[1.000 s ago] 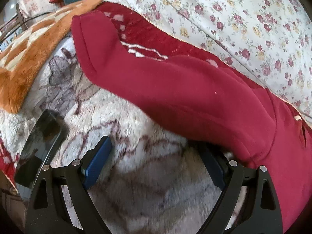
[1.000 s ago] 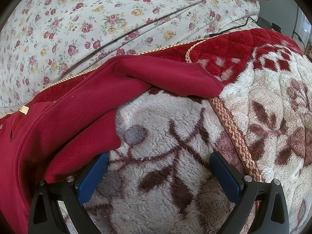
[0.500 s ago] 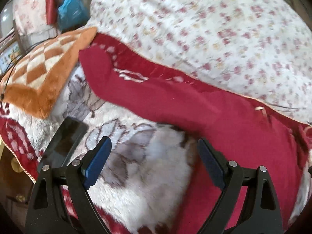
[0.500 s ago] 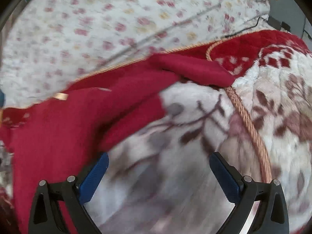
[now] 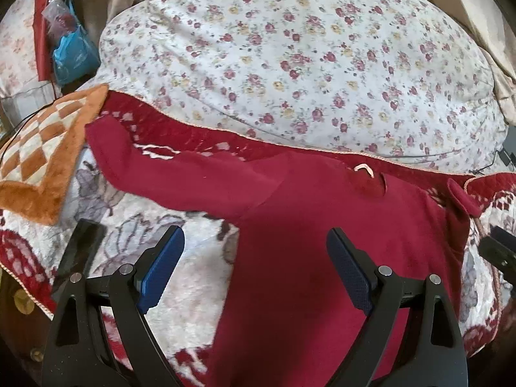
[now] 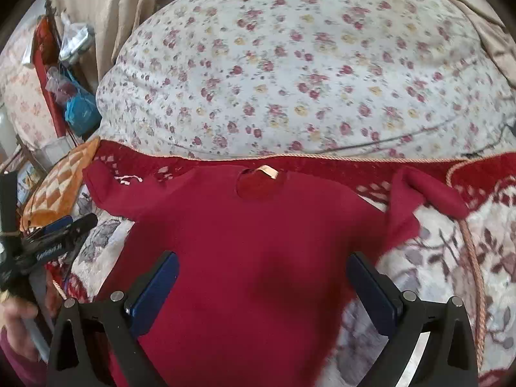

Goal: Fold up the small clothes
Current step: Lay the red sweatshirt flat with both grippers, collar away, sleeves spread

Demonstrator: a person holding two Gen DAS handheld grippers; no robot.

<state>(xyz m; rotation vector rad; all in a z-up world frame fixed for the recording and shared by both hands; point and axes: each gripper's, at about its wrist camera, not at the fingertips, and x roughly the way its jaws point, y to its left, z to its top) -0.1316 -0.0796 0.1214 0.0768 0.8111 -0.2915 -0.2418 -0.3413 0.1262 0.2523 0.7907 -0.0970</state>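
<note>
A small red long-sleeved sweater [image 5: 322,225] lies flat on a fleecy patterned blanket [image 5: 193,258], neck with a tan label [image 6: 267,171] toward the far side, both sleeves spread out. It fills the middle of the right wrist view [image 6: 258,242]. My left gripper [image 5: 254,264] is open and empty, held above the sweater's left side. My right gripper [image 6: 261,287] is open and empty, held above the sweater's body. The left gripper also shows at the left of the right wrist view [image 6: 54,235].
A large floral duvet [image 5: 306,64] bulges behind the sweater. An orange checked cushion [image 5: 42,154] lies at the left. A dark phone [image 5: 80,251] lies on the blanket near my left finger. Bags and clutter [image 5: 71,48] stand at the far left.
Both grippers have pulled back and up from the sleeves, so the whole sweater now shows. Both stayed open and empty.
</note>
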